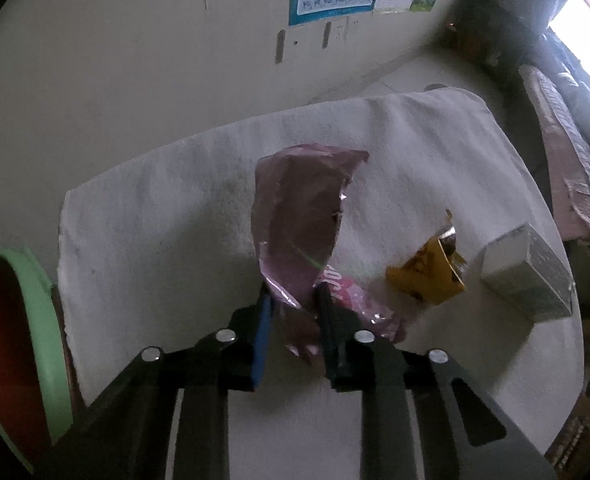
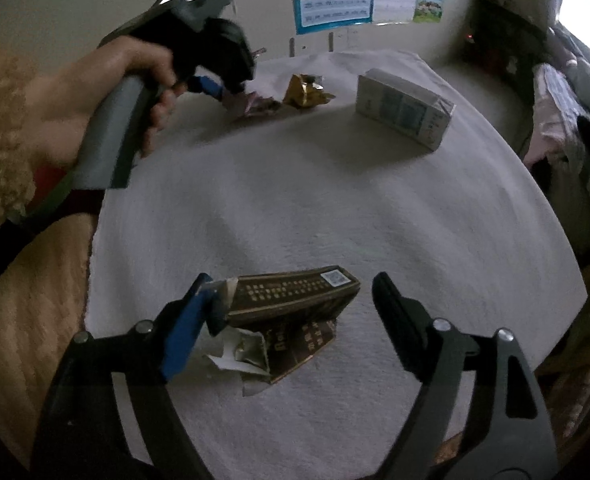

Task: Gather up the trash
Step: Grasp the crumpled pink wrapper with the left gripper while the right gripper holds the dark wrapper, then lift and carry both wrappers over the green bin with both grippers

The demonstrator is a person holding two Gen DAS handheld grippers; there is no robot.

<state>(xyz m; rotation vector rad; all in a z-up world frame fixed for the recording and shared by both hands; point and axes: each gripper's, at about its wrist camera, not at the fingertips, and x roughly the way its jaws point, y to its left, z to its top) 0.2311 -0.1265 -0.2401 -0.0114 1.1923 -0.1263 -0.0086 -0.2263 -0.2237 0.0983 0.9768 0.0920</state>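
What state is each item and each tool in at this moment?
Left tool: shut on the pink wrapper.
Pink wrapper: crumpled, pinched at its lower end.
Right tool: open, straddling the brown box.
Brown box: torn open, flattened, lying on the cloth.
Yellow wrapper: crumpled, lying loose.
White carton: closed, on its side.
Green bin: open.
White cloth: spread out, wrinkled.

— Where's the left gripper (image 1: 293, 294)?
— Low centre of its own wrist view, pointing steeply down, jaws nearly together, pinching something thin.
— And the hand (image 2: 107, 92) holding it?
— Upper left of the right wrist view, wrapped round the handle.
— The right gripper (image 2: 287, 292)?
— Bottom centre, jaws spread wide.
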